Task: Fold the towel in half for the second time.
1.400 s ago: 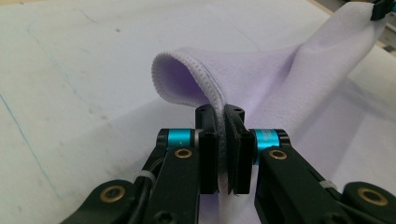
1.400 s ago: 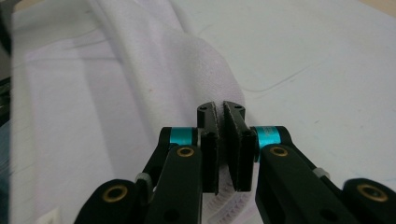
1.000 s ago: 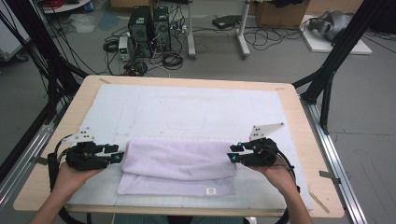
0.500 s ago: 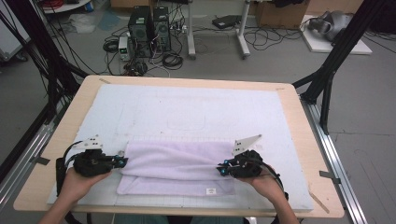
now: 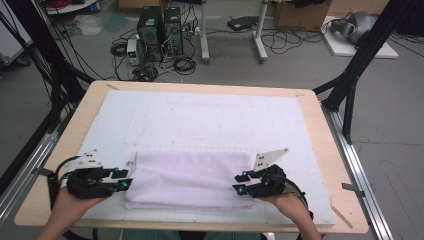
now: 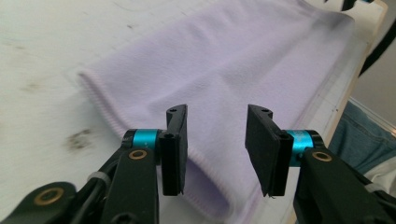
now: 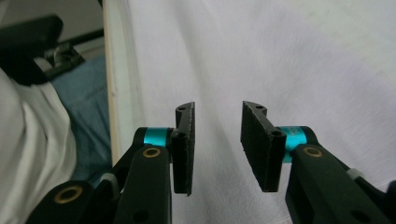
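Note:
A lavender towel (image 5: pixel 192 177) lies folded on the white mat (image 5: pixel 200 120) near the table's front edge. My left gripper (image 5: pixel 122 179) sits at the towel's left end and points right. In the left gripper view its jaws have just been opening, and my left gripper (image 6: pixel 216 126) stands open over the towel's folded edge (image 6: pixel 233 60) without pressing it. My right gripper (image 5: pixel 240 182) sits at the towel's right end and points left. Its jaws have also just been opening, and my right gripper (image 7: pixel 217 126) stands open above the towel (image 7: pixel 261 70), gripping nothing.
The mat covers a wooden table (image 5: pixel 330 150) held in a black frame (image 5: pixel 350 85). Computers and cables (image 5: pixel 160 30) stand on the floor beyond the far edge. The person's jeans (image 7: pixel 84 107) show just past the front edge.
Both grippers have come toward the table's front edge at the towel's ends. The towel's upper layer now lies lower over the layer beneath.

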A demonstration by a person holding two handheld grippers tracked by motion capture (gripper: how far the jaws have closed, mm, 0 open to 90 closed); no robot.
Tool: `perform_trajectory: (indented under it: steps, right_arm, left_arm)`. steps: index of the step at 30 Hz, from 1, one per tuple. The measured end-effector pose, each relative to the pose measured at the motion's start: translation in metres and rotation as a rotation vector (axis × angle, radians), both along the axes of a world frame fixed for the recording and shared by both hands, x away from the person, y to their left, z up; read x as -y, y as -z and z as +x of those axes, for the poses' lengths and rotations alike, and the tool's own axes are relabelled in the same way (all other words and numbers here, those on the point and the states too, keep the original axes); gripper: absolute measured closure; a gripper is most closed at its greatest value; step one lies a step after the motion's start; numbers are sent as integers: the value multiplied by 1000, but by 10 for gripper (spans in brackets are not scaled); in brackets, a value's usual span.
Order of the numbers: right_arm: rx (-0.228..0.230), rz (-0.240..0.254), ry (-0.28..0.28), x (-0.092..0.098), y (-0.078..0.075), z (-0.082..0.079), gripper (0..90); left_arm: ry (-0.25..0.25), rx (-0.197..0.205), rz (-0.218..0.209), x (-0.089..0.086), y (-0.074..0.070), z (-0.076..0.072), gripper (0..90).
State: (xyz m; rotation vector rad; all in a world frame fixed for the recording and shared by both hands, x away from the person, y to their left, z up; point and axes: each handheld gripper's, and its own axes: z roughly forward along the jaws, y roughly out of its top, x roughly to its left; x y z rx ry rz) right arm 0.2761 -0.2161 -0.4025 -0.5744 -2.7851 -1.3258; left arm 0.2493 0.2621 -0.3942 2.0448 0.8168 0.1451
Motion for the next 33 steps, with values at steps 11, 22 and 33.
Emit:
perform_trajectory:
  steps: [11, 22, 33]
  right_arm:
    - [-19, -55, 6, 4, 31, -4, 651]
    - [17, -44, -36, -7, 29, -14, 651]
    - [45, -31, -39, -8, 25, -14, 874]
  left_arm:
    - [-17, 1, 118, 6, 36, 3, 642]
    - [53, 51, 118, -2, 25, -11, 765]
    - [62, 72, 99, -6, 28, -17, 875]
